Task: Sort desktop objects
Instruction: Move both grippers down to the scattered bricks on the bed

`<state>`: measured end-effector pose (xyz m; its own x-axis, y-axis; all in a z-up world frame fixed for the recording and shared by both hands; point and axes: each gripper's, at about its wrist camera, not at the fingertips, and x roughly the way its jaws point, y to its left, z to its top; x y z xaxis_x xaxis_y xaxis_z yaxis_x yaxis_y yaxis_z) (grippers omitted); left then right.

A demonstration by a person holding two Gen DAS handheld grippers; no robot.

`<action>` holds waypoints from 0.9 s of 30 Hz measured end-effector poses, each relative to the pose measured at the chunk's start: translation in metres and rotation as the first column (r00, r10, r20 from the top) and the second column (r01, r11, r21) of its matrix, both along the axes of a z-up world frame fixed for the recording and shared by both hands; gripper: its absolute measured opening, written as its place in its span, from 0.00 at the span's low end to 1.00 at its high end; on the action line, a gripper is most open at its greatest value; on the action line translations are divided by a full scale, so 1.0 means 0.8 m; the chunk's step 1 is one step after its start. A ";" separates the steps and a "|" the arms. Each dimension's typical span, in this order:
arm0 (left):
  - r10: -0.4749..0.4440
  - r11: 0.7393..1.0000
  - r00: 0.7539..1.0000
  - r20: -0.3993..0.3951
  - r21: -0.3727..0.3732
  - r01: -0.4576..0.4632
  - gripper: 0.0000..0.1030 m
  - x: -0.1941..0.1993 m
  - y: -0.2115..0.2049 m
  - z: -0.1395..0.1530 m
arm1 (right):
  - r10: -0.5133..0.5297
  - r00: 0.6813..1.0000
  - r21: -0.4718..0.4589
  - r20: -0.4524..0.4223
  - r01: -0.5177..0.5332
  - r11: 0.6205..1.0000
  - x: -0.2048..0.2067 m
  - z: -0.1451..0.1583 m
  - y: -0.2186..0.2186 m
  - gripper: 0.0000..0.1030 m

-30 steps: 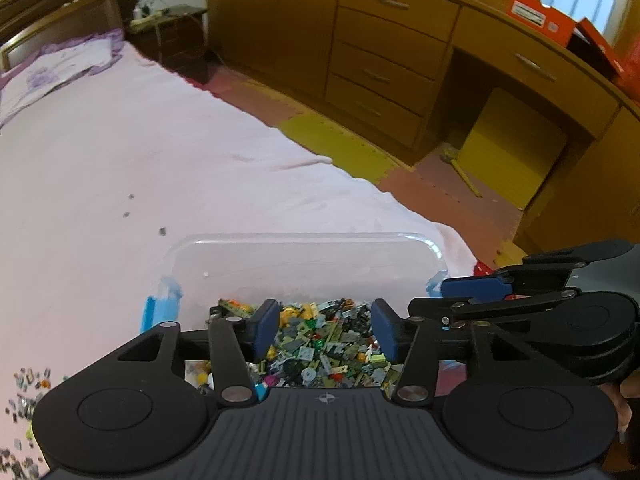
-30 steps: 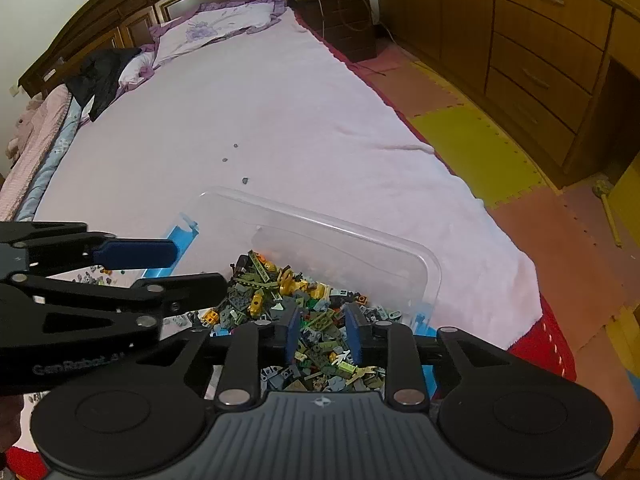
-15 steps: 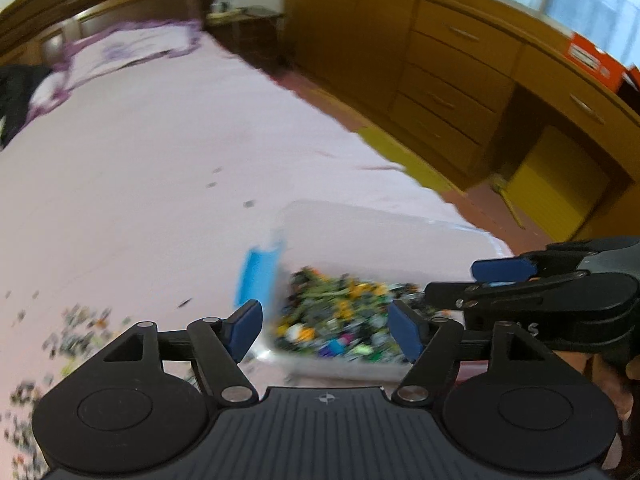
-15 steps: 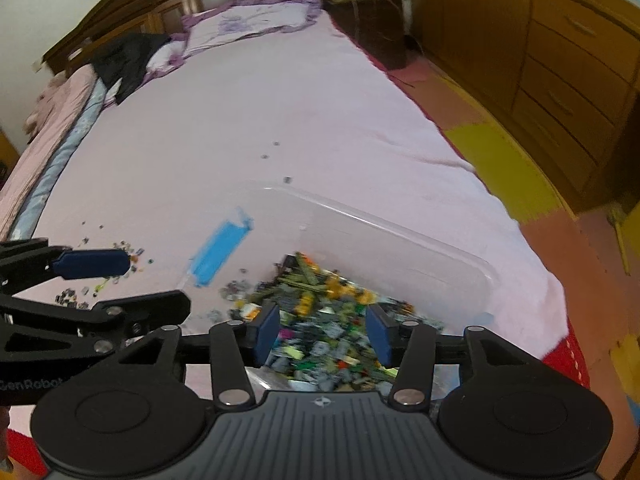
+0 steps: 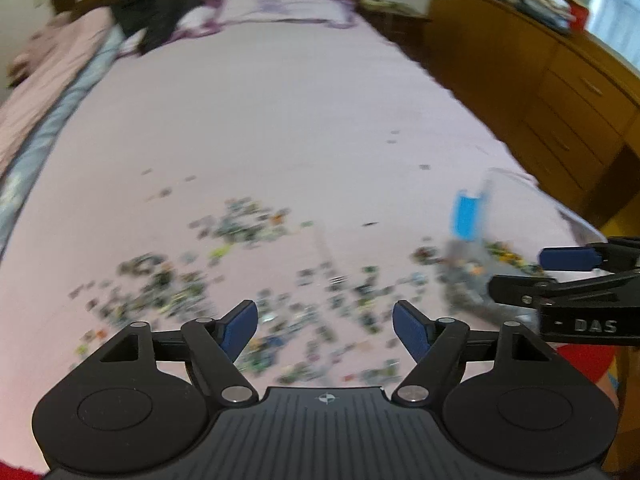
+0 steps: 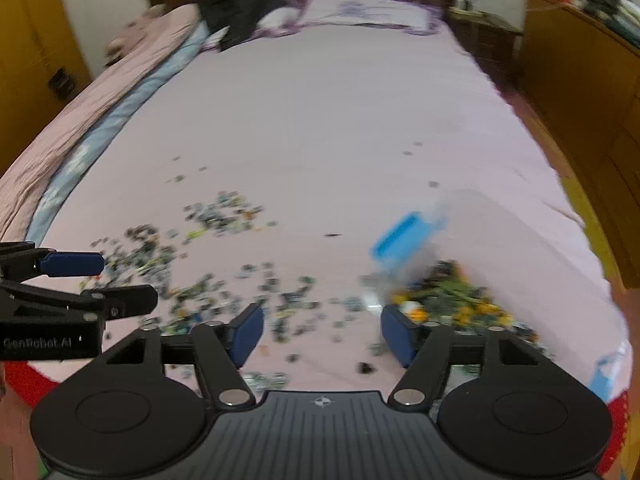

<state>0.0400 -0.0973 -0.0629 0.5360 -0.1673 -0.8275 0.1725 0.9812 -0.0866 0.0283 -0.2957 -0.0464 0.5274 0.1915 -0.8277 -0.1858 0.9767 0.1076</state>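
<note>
Many small coloured bricks (image 5: 240, 280) lie scattered on the pink bedsheet (image 5: 280, 120), blurred by motion; they also show in the right wrist view (image 6: 208, 280). A clear plastic bin (image 6: 520, 248) with blue latches holds a heap of bricks (image 6: 452, 296) at the right; it also shows in the left wrist view (image 5: 516, 208). My left gripper (image 5: 325, 330) is open and empty above the scattered bricks. My right gripper (image 6: 322, 332) is open and empty, its right finger near the bin's front corner.
The bed's foot edge with red cloth (image 6: 24, 380) lies close below. Wooden drawers (image 5: 580, 120) run along the right. Pillows and dark clothing (image 6: 248, 16) lie at the headboard. A folded quilt (image 6: 100, 100) runs along the left side.
Both grippers swung left, from over the bin to over the scattered bricks. Both opened wider. The bin now sits at the right of each view.
</note>
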 end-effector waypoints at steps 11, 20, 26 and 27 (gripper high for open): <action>0.148 0.989 0.986 -0.079 0.009 -0.147 0.80 -0.023 0.141 -0.047 | 0.075 0.994 -0.033 -0.077 -0.077 0.996 -0.021 -0.039 0.137 0.84; 0.253 0.967 0.960 -0.123 0.061 -0.247 0.84 -0.008 0.193 -0.089 | 0.110 0.983 -0.092 -0.144 -0.124 0.988 -0.009 -0.086 0.170 0.89; 0.277 0.960 0.945 -0.172 0.098 -0.264 0.92 0.023 0.218 -0.118 | 0.103 0.978 -0.057 -0.181 -0.115 0.992 0.037 -0.130 0.197 0.90; 0.278 0.959 0.944 -0.175 0.100 -0.264 0.94 0.029 0.222 -0.124 | 0.115 0.977 -0.052 -0.180 -0.127 0.991 0.045 -0.136 0.202 0.91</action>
